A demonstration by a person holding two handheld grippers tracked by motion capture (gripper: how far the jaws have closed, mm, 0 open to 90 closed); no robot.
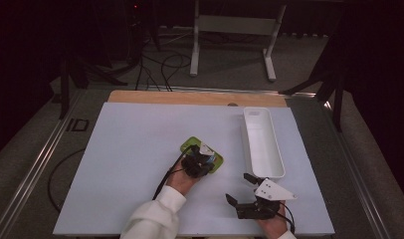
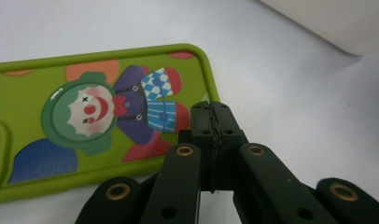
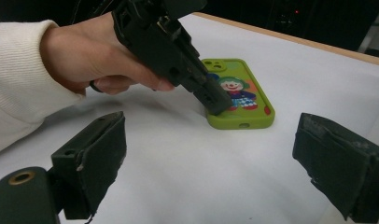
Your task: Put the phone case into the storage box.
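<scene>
A glossy lime-green rubbery phone case [image 2: 85, 116] printed with a clown lies flat on the white table [image 1: 130, 149]. The left hand-held gripper [image 2: 211, 119], jaws clenched empty, presses its tip on the case's edge. Near the case, the right hand-held gripper [image 1: 238, 188] gapes released; dark floor surrounds.

My left gripper [image 2: 211, 122] is matt black plastic, its linkage arms pinned with brass-ringed rivets and dotted with small screw holes; the two pads meet along a rough, toothed seam. A thin black cable [image 1: 166, 175] trails from it. My right gripper [image 1: 241, 188] has chunky black jaws with worn, frayed pad edges, one brass rivet at the base, and a grey three-cornered plate [image 1: 273, 190] on top. I wear a cream ribbed knit sleeve [image 3: 17, 86] on my left arm.
</scene>
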